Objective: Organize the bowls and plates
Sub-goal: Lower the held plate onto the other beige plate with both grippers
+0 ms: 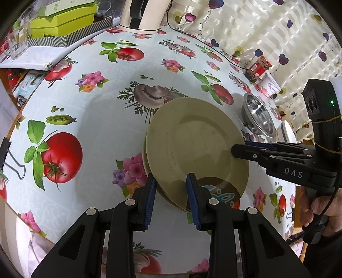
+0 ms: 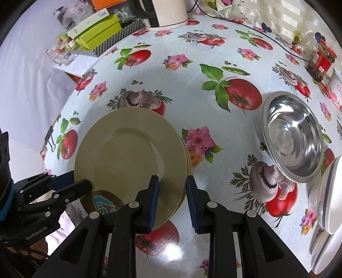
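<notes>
A stack of olive plates (image 1: 196, 145) (image 2: 128, 154) hangs just above the flowered tablecloth (image 1: 102, 119) and casts a shadow on it. My left gripper (image 1: 171, 192) (image 2: 79, 179) is shut on the stack's near-left rim. From the other side my right gripper (image 2: 172, 192) (image 1: 239, 147) is shut on the opposite rim. A brown dish with a blue pattern (image 1: 220, 190) (image 2: 102, 201) lies under the stack's near edge, mostly hidden. A steel bowl (image 2: 292, 136) (image 1: 256, 115) sits to the right, with white blue-rimmed bowls (image 2: 329, 188) (image 1: 287, 130) beside it.
At the back stand a white kettle (image 1: 141, 15) (image 2: 166, 12) with its black cable, green boxes (image 1: 62, 21) and a glass (image 1: 17, 42). A red-lidded jar (image 2: 320, 62) is at the far right. A binder clip (image 1: 12, 162) grips the left table edge.
</notes>
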A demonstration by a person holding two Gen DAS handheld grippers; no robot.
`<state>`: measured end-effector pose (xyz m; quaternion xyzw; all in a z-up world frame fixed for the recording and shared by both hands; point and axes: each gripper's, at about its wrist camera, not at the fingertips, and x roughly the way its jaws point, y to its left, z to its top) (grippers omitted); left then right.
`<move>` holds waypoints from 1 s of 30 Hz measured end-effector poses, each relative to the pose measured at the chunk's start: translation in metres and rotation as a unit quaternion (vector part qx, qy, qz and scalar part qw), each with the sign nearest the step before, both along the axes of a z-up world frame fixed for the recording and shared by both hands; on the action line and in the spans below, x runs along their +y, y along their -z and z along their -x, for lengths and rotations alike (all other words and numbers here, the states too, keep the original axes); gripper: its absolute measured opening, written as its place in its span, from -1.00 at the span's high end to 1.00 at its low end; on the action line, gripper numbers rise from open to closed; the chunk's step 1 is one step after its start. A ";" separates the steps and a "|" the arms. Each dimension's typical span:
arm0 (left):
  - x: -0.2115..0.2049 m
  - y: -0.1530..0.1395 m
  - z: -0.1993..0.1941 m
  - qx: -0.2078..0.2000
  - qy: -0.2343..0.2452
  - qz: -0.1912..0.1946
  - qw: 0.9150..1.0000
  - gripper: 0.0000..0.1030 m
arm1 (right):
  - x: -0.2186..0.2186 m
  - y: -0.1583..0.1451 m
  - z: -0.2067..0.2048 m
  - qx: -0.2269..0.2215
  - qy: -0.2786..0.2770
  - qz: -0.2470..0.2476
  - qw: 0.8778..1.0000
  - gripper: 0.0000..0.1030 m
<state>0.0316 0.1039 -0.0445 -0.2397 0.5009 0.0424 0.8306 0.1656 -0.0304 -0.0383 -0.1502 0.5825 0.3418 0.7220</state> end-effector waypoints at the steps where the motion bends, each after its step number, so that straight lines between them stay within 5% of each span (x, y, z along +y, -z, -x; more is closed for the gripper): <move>1: -0.001 0.000 0.000 0.001 0.001 -0.001 1.000 0.41 | -0.001 0.000 0.000 0.001 0.001 0.000 1.000 0.52; 30: -0.004 -0.004 0.002 -0.007 0.030 -0.074 0.997 0.29 | -0.013 0.007 -0.002 0.003 0.008 -0.010 1.000 0.50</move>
